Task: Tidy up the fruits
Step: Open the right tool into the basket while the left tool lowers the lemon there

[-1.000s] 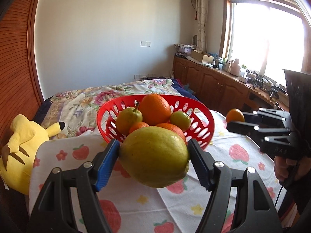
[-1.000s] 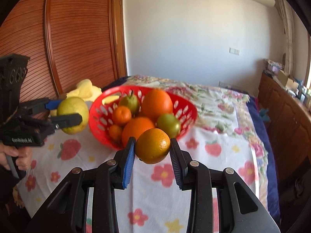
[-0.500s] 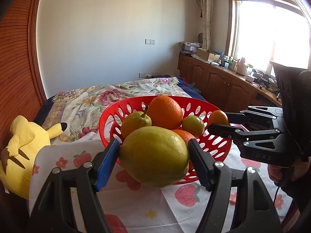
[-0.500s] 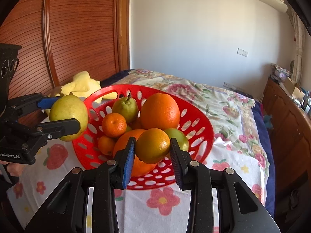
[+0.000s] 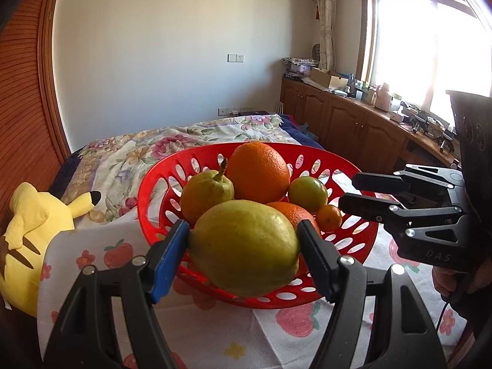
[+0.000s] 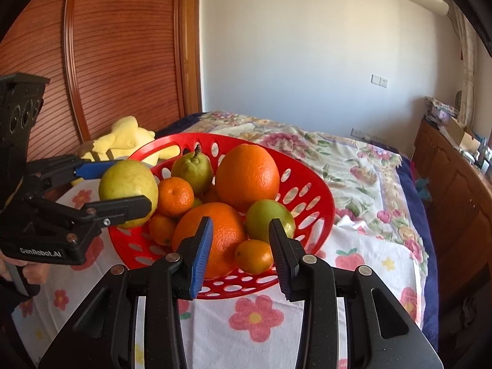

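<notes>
A red slotted basket [image 5: 160, 184] [image 6: 313, 184] stands on a flowered cloth and holds a big orange [image 5: 258, 172] [image 6: 247, 178], a pear [image 5: 206, 192] [image 6: 192, 167], a green citrus [image 5: 307, 193] [image 6: 267, 218] and several smaller oranges. My left gripper [image 5: 244, 246] [image 6: 121, 184] is shut on a large yellow-green lemon [image 5: 244, 247] [image 6: 127, 190] at the basket's near-left rim. My right gripper [image 6: 241, 246] [image 5: 353, 192] is open over the basket's near edge. A small orange [image 6: 253, 256] [image 5: 329, 218] lies in the basket between and below its fingers.
A yellow plush toy [image 5: 33, 236] [image 6: 123, 138] lies left of the basket. A bed with a floral quilt [image 5: 153, 150] lies behind. Wooden cabinets [image 5: 353, 123] with clutter line the right wall under the window. A wooden slatted door [image 6: 123, 61] is at left.
My right gripper moved over the basket, opened and let go of the small orange, which now lies in the basket. My left gripper carried the lemon closer to the basket.
</notes>
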{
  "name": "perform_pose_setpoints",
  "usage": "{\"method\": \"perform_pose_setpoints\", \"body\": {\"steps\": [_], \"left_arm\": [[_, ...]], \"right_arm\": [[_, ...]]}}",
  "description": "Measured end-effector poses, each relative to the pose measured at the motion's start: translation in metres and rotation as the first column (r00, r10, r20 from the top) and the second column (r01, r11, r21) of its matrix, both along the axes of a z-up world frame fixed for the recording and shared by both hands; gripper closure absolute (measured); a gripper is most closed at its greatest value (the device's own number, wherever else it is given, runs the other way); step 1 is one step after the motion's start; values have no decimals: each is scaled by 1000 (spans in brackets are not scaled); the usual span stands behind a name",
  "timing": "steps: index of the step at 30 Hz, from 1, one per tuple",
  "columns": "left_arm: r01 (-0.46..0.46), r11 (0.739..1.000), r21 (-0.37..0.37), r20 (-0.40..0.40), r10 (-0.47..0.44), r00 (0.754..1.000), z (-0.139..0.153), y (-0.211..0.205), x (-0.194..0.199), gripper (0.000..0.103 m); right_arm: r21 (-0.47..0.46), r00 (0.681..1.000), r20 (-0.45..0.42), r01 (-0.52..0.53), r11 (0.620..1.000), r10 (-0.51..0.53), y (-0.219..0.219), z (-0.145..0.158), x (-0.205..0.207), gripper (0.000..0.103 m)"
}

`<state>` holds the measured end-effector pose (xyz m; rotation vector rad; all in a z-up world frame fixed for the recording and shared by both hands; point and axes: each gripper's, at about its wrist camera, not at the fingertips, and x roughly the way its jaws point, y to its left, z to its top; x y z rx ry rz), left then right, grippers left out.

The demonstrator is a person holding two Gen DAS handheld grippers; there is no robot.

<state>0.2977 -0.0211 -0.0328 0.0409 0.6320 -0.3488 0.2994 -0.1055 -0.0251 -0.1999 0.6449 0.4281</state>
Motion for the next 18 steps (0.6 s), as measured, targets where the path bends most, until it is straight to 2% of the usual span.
{"method": "perform_pose_setpoints", "body": {"steps": [7, 16, 18], "left_arm": [[-3, 998, 58, 13, 2, 1000, -6, -13, 1, 31], [-6, 998, 59, -1, 6, 1000, -7, -12, -1, 31], [-15, 998, 57, 21, 13, 1000, -5, -11, -4, 30]], "right_arm": [[15, 1000, 9, 1, 1000, -1, -1, 3, -2, 65], [16, 1000, 0, -4, 1000, 4, 1, -2, -5, 64], [15, 1000, -5, -5, 1000, 5, 0, -4, -6, 64]]}}
